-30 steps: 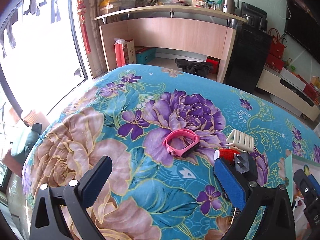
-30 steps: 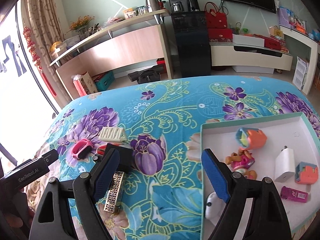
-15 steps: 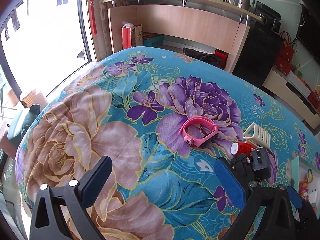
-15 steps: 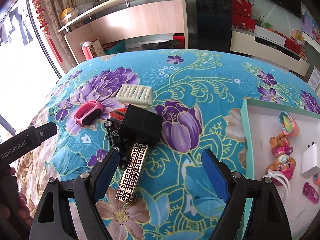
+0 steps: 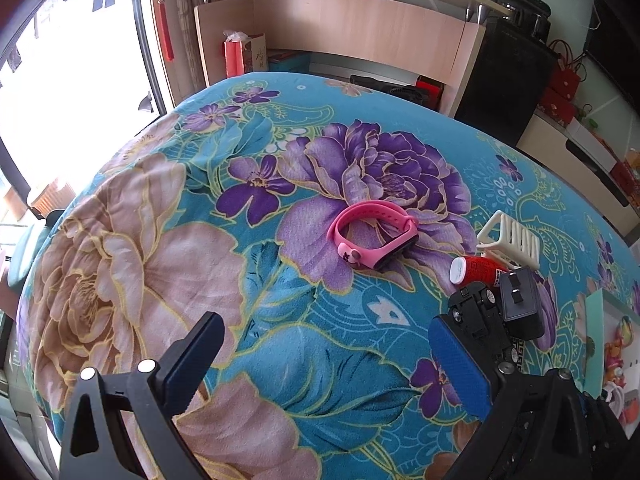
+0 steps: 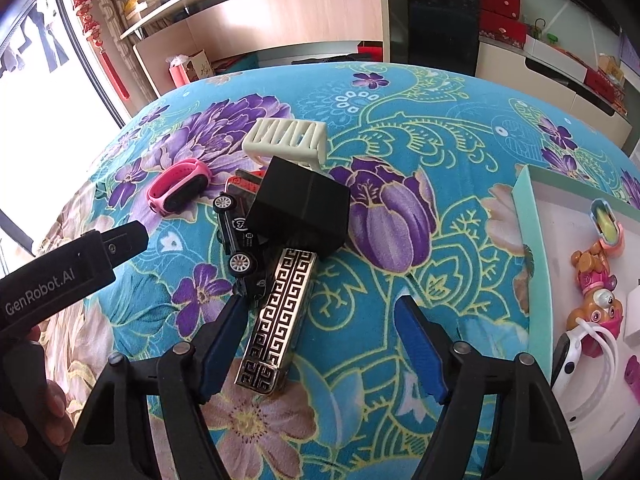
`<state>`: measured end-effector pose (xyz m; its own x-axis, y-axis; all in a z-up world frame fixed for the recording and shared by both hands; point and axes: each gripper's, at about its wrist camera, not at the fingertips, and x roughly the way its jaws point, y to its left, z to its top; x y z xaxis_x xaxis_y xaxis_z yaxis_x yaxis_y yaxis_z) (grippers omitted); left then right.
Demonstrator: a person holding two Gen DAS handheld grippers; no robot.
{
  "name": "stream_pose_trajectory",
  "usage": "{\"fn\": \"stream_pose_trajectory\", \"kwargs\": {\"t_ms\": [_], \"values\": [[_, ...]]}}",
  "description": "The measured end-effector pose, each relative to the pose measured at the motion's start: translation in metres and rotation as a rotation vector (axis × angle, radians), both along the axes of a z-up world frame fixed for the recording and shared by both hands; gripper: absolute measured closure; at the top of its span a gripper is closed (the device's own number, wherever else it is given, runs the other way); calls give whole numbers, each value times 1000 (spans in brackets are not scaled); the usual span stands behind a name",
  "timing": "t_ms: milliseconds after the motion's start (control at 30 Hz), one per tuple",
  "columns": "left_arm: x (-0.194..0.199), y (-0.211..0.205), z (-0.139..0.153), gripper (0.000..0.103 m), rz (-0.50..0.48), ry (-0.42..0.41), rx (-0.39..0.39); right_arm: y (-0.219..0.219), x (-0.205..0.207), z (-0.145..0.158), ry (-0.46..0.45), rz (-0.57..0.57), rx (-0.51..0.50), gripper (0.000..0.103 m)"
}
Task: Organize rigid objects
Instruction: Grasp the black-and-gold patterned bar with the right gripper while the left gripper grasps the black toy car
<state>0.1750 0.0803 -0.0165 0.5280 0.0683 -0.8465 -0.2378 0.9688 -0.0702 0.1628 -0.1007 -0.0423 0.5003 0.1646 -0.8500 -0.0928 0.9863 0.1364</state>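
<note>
A floral cloth (image 6: 420, 128) covers the worktop, and a white tray (image 6: 560, 216) sits at its right edge already holding small toys and a charger. Left of the tray, a heap of loose rigid things waits to be sorted: a black box (image 6: 300, 204) lies on top of a toy car (image 6: 236, 236) and a red can (image 5: 480, 270), a cream slatted rack (image 6: 288, 138) stands just behind them, and a pink wristband (image 5: 372, 236) lies apart to the left.

Since a second ago the right gripper (image 6: 320, 344) has swung away from the tray and dropped toward the heap, and its fingers have just been narrowing. They are released, with the near end of the metallic patterned bar (image 6: 280, 320) lying between them but not yet pinched. That suggests the bar is the next piece bound for the tray.

The left gripper (image 5: 324, 364) has sunk a little toward the cloth, its view now nearer the wristband; its fingers are spread wide over bare fabric and carry nothing.
</note>
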Motion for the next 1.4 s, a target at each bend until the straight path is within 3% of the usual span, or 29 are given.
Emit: {"fn": "stream_pose_trajectory", "kwargs": {"t_ms": [700,1400], "values": [[4,-18,-5,0,-60,20,-14,-13,-1,-1,7,-15,2,77],[6,-39,-5,0,-148,19,-49,-54,1,-2,11,-149,5,81]]}}
